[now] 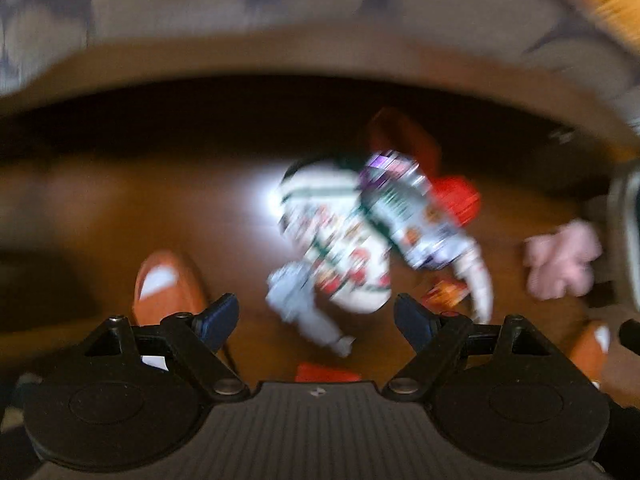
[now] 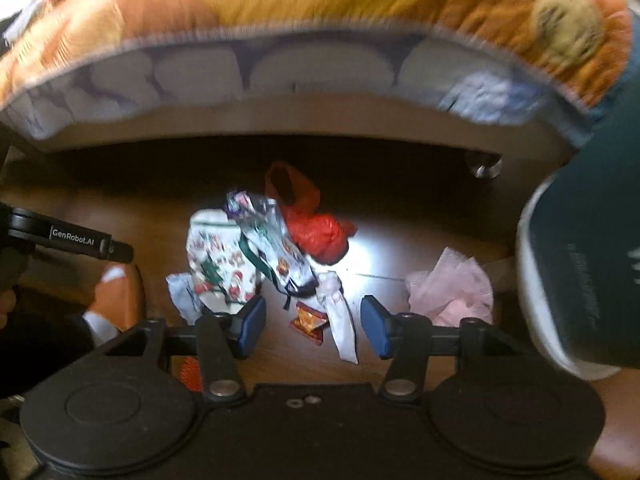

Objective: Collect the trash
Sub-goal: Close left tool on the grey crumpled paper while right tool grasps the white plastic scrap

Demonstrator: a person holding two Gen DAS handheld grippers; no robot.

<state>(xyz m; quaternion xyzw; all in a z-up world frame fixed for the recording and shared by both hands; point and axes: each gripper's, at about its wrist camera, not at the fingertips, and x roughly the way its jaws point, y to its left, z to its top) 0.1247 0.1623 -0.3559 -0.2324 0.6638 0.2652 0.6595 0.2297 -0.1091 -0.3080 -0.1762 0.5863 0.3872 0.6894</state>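
Observation:
A pile of trash lies on the wooden floor by the bed: white printed wrappers (image 1: 340, 240) (image 2: 224, 264), a shiny purple-and-white packet (image 1: 408, 208) (image 2: 272, 240), a red plastic bag (image 1: 456, 196) (image 2: 316, 232), a small orange sachet (image 1: 444, 292) (image 2: 310, 320) and a pink crumpled tissue (image 1: 560, 260) (image 2: 452, 292). My left gripper (image 1: 316, 320) is open and empty above the pile's near side. My right gripper (image 2: 314, 330) is open and empty over the sachet. The left gripper's body (image 2: 68, 240) shows at the left of the right wrist view.
A bed with an orange-and-grey cover (image 2: 320, 20) overhangs the far side, dark beneath; its leg (image 2: 484, 166) stands at the right. A dark green bin with a white rim (image 2: 580, 260) is at the right. Orange slippers (image 1: 168, 288) (image 2: 120, 292) stand at the left.

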